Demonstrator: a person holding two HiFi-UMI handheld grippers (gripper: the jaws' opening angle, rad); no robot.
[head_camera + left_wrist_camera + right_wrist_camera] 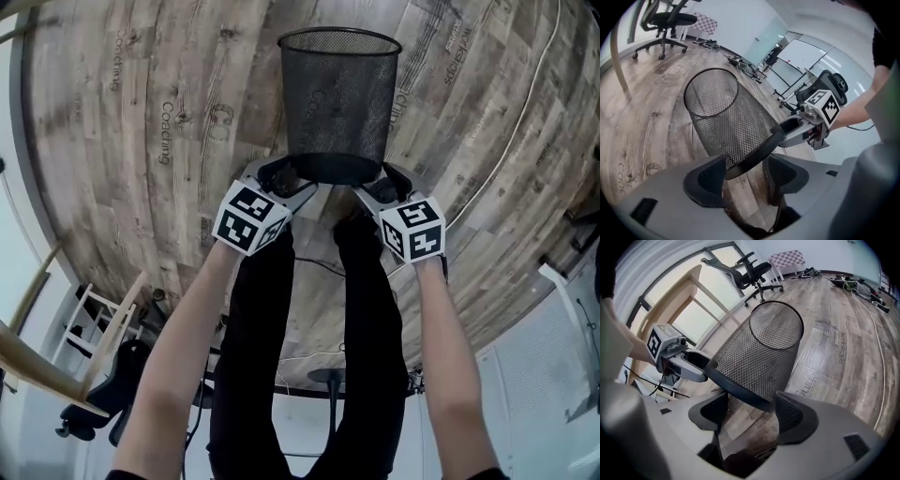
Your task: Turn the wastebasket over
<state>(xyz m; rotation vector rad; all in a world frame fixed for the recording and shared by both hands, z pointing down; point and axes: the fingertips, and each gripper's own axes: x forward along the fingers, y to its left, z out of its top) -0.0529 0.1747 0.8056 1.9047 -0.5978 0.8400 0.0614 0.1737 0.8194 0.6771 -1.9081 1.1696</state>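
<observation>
Between the wide-spread fingers of the left gripper [745,177] sits the base ring of the basket [337,103]; one pad lies against the mesh and the other stands clear, so nothing is clamped. Opposite it, the right gripper [754,414] has its fingers just as far apart around the other side of the same ring, again without squeezing. Each gripper shows in the other's view, low beside the base. The basket is black wire mesh, mouth up and away from the person, base just ahead of the person's legs [309,356]; whether it rests on the floor [141,141] I cannot tell. That floor is grey-brown wood plank with faint print, crossed by a pale cable [525,122]. Farther out stand a black office chair [754,270] and glass partitions.
</observation>
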